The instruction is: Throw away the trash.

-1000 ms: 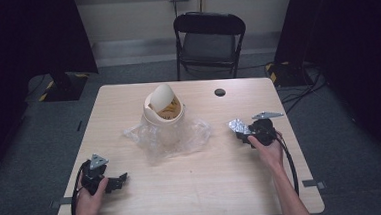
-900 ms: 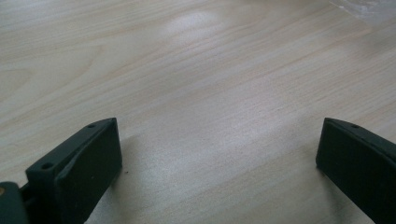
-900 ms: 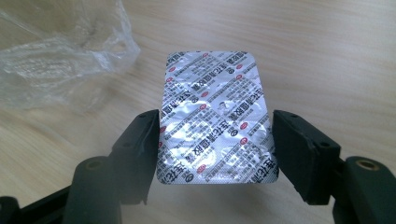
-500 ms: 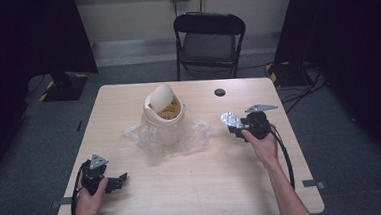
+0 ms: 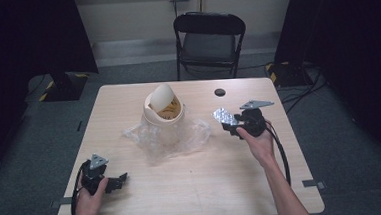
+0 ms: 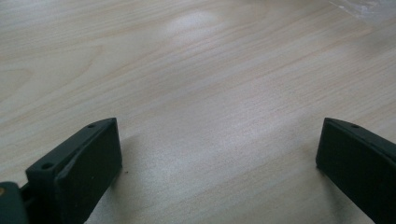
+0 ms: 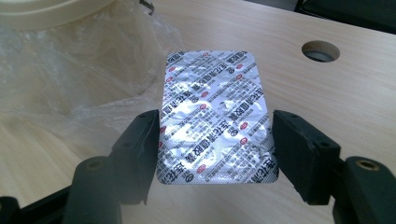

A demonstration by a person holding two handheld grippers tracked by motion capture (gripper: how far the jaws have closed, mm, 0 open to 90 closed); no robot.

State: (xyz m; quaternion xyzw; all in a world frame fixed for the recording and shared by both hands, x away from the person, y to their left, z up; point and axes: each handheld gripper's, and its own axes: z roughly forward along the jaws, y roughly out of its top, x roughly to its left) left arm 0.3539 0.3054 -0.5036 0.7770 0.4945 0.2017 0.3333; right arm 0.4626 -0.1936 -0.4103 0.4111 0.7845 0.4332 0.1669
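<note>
On wooden table [image 5: 183, 188]: bin [image 5: 162, 109], blister pack [image 7: 215, 116].

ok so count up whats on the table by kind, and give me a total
hand-held gripper: 2, the left hand-held gripper and the right hand-held gripper
foil blister pack: 1
cream bin with a swing lid: 1
clear plastic bag under the bin: 1
total: 5

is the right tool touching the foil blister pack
Touching. The right gripper view shows both jaws of the right tool pressed against the side edges of the blister pack.
</note>
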